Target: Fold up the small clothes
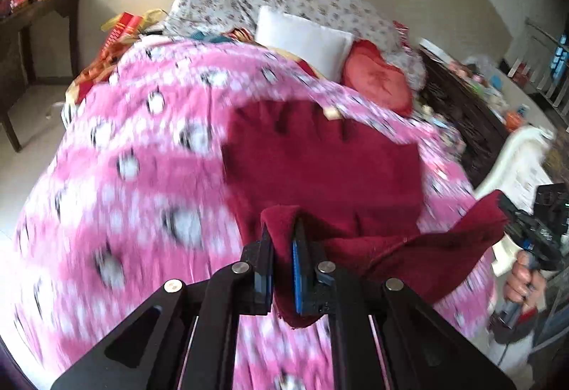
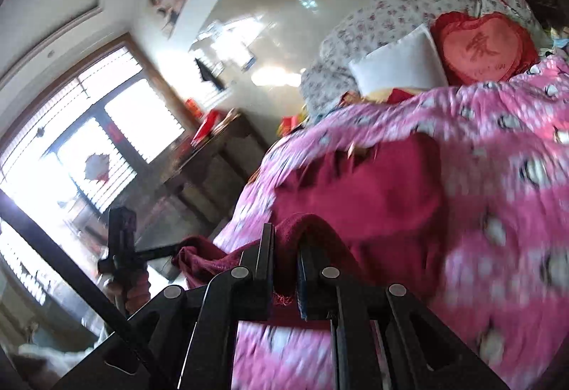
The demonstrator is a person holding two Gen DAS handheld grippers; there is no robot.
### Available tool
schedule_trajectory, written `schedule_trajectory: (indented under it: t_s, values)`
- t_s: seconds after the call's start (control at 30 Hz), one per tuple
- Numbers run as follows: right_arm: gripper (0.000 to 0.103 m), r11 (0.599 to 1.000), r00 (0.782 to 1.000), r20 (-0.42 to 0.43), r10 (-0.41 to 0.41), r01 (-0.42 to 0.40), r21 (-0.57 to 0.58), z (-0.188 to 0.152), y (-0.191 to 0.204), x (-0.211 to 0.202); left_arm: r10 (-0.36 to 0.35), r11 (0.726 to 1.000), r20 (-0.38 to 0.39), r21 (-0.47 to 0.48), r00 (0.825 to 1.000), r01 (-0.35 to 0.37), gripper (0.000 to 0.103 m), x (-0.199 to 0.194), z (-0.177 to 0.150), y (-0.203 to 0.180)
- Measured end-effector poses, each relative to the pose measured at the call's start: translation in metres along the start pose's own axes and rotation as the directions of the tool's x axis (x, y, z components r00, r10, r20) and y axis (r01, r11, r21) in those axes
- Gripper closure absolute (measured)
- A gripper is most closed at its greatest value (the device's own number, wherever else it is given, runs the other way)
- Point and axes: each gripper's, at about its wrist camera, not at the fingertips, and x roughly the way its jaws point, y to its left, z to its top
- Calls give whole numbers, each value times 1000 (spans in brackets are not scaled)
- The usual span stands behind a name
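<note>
Garment (image 1: 320,169) in dark red fleece hangs between both tongs, its far half lying on the pink quilt (image 1: 124,158) ahead of them. Left gripper (image 1: 282,247) is clamped on one near corner, right gripper (image 2: 284,254) on the other. Each bite looks shallow, so a corner may slip out mid-fold; uneven pulling could skew the crease.

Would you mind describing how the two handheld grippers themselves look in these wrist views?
Both are matte black linkage frames with round silver pivot pins. The left gripper has flat black finger plates lined with blue pads. The right gripper has the same black plates and silver pins, and its pads look darker in shadow. From the left view, the right gripper's handle looks blue-grey. No cables or sleeves show clearly.
</note>
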Motion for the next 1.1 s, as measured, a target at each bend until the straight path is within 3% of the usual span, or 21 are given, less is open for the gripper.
schedule_trajectory:
  t_s: [0.2, 0.37, 0.43, 0.5, 0.53, 0.57, 0.6, 0.63, 0.67, 0.73, 0.8, 0.9, 1.0, 1.03, 1.07, 1.1]
  values:
    - [93, 989, 989, -7, -146, 146, 14, 67, -49, 77, 99, 994, -47, -37, 994, -101, 95, 88, 81, 6]
    - [92, 956, 971, -20, -239, 239, 170, 103, -129, 138, 131, 983, -111, -113, 985, -144, 95, 167, 117, 26]
    - [91, 945, 970, -55, -236, 242, 220, 108, -155, 161, 127, 982, -142, -120, 982, -144, 91, 189, 123, 32]
    - [80, 923, 956, -109, -273, 292, 251, 109, -169, 175, 100, 979, -162, -162, 982, -126, 90, 193, 126, 41]
    - [77, 926, 956, -106, -272, 290, 241, 109, -168, 173, 77, 977, -160, -187, 984, -107, 80, 191, 127, 47]
    - [68, 931, 956, -89, -280, 293, 217, 110, -165, 168, 108, 973, -127, -189, 986, -131, 61, 180, 128, 53]
    - [41, 932, 949, -51, -312, 316, 180, 112, -157, 158, 160, 968, -87, -179, 983, -174, 51, 169, 129, 56]
    - [27, 924, 936, 9, -352, 346, 165, 113, -150, 140, 206, 962, -48, -173, 977, -212, 39, 157, 129, 59]
    - [21, 925, 934, 69, -351, 334, 183, 113, -146, 122, 219, 960, -25, -175, 975, -220, 38, 146, 127, 64]
    - [22, 943, 952, 64, -299, 285, 172, 115, -137, 107, 201, 964, -33, -173, 979, -204, 38, 133, 120, 71]
    - [35, 949, 952, 21, -305, 302, 88, 112, -117, 106, 194, 969, -33, -151, 980, -197, 38, 123, 109, 68]
    - [45, 964, 965, -44, -259, 256, -78, 91, -74, 126, 198, 978, -36, -59, 980, -200, 36, 114, 77, 51]
    - [47, 946, 944, -143, -297, 270, -181, 70, -54, 170, 193, 981, -80, -11, 978, -194, 34, 122, 41, 38]
    - [47, 926, 925, -157, -346, 310, -218, 64, -57, 189, 169, 985, -105, -12, 980, -171, 34, 127, 29, 37]
    - [49, 884, 882, -161, -442, 398, -247, 59, -66, 206, 151, 988, -123, -16, 981, -154, 34, 130, 21, 35]
    - [50, 866, 858, -177, -483, 437, -245, 54, -77, 217, 147, 988, -132, -15, 980, -151, 34, 131, 16, 35]
